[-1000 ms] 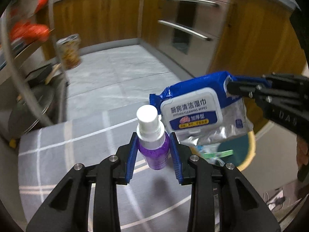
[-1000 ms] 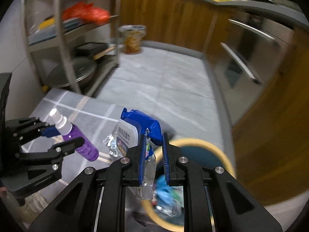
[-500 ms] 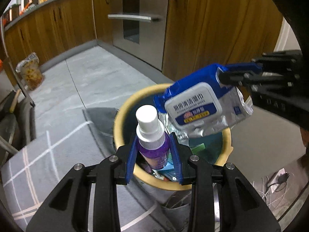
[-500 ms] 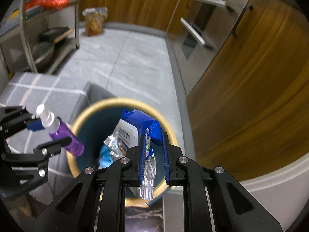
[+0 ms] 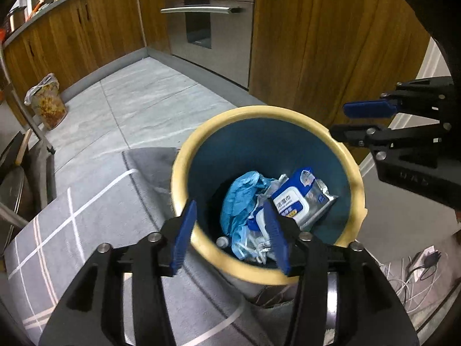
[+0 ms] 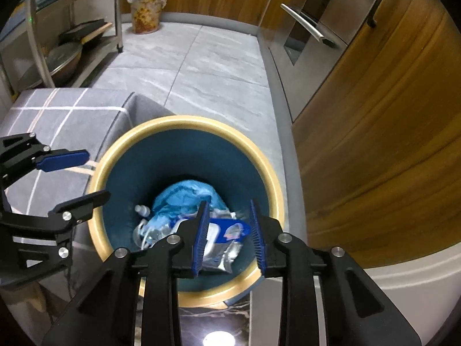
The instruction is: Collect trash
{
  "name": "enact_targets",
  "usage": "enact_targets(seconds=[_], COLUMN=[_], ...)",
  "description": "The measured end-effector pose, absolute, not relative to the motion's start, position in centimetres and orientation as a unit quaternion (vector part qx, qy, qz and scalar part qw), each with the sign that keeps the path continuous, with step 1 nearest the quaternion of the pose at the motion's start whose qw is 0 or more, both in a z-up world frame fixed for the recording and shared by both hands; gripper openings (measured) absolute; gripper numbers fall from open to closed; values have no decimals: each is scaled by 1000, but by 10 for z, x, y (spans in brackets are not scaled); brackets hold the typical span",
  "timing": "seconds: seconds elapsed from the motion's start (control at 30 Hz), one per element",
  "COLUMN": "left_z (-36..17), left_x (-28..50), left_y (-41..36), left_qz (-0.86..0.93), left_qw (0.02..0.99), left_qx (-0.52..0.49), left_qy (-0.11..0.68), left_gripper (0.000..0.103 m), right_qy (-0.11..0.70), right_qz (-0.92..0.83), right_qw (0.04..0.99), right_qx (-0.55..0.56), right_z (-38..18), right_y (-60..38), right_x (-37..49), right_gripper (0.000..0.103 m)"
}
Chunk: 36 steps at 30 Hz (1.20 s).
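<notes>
A round bin with a yellow rim (image 5: 184, 158) and a teal inside stands below both grippers. In it lie the blue-and-white wipes pack (image 5: 299, 199), crumpled blue plastic (image 5: 245, 196) and the spray bottle, of which only the white cap (image 5: 222, 241) shows. My left gripper (image 5: 230, 213) hangs over the bin's near edge, its jaws opening with nothing between them. My right gripper (image 6: 229, 222) is above the bin (image 6: 187, 121), jaws opening and empty, with the wipes pack (image 6: 223, 230) lying far below them. In this view the bottle cap (image 6: 142, 210) and the left gripper (image 6: 96, 174) show too.
A grey checked cushion (image 5: 72, 230) borders the bin on the left. Wooden cabinets (image 6: 374, 115) and a steel oven front (image 5: 201, 14) stand close behind. A small bagged bin (image 6: 145, 11) sits on the tiled floor. A metal rack with pans (image 6: 57, 54) stands left; cables (image 5: 417, 271) lie right.
Both grippers have opened. The purple spray bottle left the left jaws and the wipes pack left the right jaws; both now lie in the bin. Both hands came over the bin.
</notes>
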<state>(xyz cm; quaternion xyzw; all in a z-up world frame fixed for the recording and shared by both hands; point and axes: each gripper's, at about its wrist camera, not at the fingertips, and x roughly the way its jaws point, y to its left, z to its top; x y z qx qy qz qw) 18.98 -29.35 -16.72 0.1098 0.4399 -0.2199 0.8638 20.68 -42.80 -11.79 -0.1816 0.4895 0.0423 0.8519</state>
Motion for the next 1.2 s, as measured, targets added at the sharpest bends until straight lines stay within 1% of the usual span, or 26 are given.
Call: enact_targets(seconds=[0.07, 0.17, 0.37, 0.43, 0.5, 0.57, 0.63, 0.67, 0.7, 0.73, 0.77, 0.8, 0.83, 0.9, 1.2], left_z=[-160, -146, -115, -101, -90, -81, -74, -70, -67, -62, -59, -57, -55, -54, -51], left_x=[185, 172, 139, 121, 106, 92, 81, 75, 70, 63, 57, 51, 43, 34, 23], left_y=[-284, -271, -244, -232, -222, -210, -201, -197, -195, -192, -190, -188, -187, -184, -176], left_qz=[-212, -206, -200, -203, -204, -207, -207, -204, -200, -194, -192, -190, -187, -184, -173], left_qw=[868, 874, 885, 888, 892, 893, 895, 899, 902, 908, 912, 915, 917, 919, 928], left_qx=[105, 99, 89, 82, 75, 59, 49, 49, 49, 50, 49, 47, 47, 44, 50], left_qy=[436, 429, 412, 405, 397, 394, 391, 385, 379, 369, 360, 354, 349, 346, 325], left_gripper=[58, 58, 58, 61, 72, 76, 79, 84, 90, 92, 97, 97, 97, 97, 97], right_qy=[488, 481, 442, 426, 416, 405, 398, 390, 381, 374, 366, 361, 354, 339, 319], right_qz=[42, 41, 42, 40, 30, 11, -1, -7, -13, -17, -22, -25, -28, -30, -32], right_qw=[853, 858, 887, 899, 907, 914, 917, 921, 924, 927, 930, 932, 935, 940, 947], right_qx=[-181, -175, -130, -94, -57, -25, -10, -3, 2, 5, 7, 8, 8, 2, -21], right_z=[-114, -101, -56, -43, -39, -39, -40, -39, -37, -37, -36, -35, -34, -33, -33], right_y=[-426, -422, -412, -411, -411, -411, -407, -406, -404, -403, -401, -401, -400, -397, -386], right_x=[202, 191, 143, 120, 98, 73, 54, 45, 37, 31, 25, 23, 20, 13, 7], right_gripper=[34, 35, 35, 35, 40, 45, 47, 53, 64, 69, 78, 83, 84, 91, 92])
